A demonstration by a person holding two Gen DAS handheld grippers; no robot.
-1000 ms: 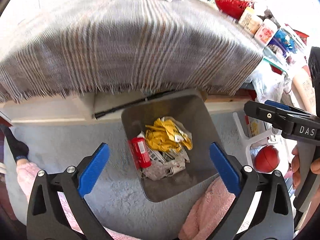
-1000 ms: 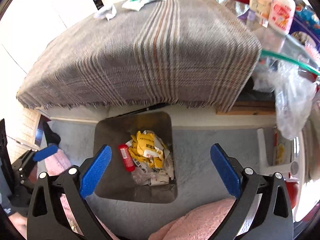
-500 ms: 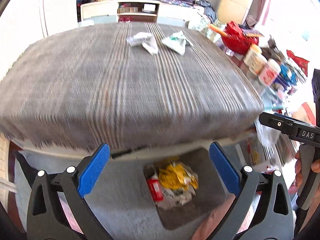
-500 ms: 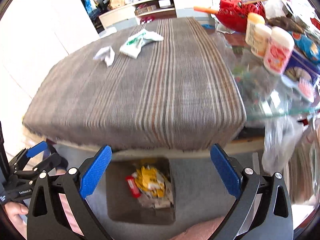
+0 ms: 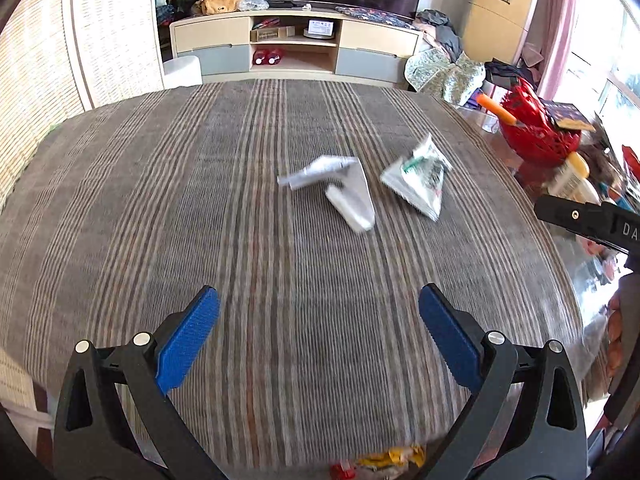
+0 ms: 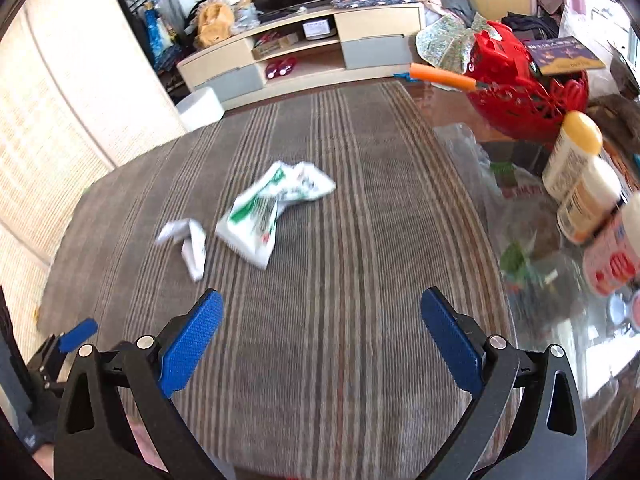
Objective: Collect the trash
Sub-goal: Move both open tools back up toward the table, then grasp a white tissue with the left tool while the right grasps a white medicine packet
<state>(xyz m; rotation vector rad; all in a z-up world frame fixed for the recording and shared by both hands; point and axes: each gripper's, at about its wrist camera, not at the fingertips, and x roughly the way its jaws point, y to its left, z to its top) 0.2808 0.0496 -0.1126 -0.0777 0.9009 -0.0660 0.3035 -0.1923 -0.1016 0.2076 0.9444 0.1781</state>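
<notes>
The left tongs (image 5: 319, 320) are spread wide with nothing between the blue pads, hanging over the near part of a desk covered by a grey striped cloth (image 5: 160, 208). The right tongs (image 6: 321, 324) are likewise released and bare, above the same cloth a little further to the right; the left tongs show at the lower left edge of the right wrist view, and the right tongs' black body juts in at the right edge of the left wrist view. Two pieces of trash lie on the cloth ahead of both tongs, well apart from the pads. One is a crumpled white paper scrap (image 5: 340, 188) (image 6: 188, 240). Just to its right, close but not clearly touching, lies a white wrapper with green print (image 5: 420, 180) (image 6: 272, 208). At the bottom edge of the left wrist view, beyond the near edge of the cloth, a strip of yellow and red trash (image 5: 384, 462) peeks out below. To the right of the cloth the desk is bare glass (image 6: 540, 240), carrying a red openwork basket (image 6: 520, 92) and several white bottles (image 6: 572, 160). A low TV cabinet (image 5: 296, 48) stands against the far wall.
</notes>
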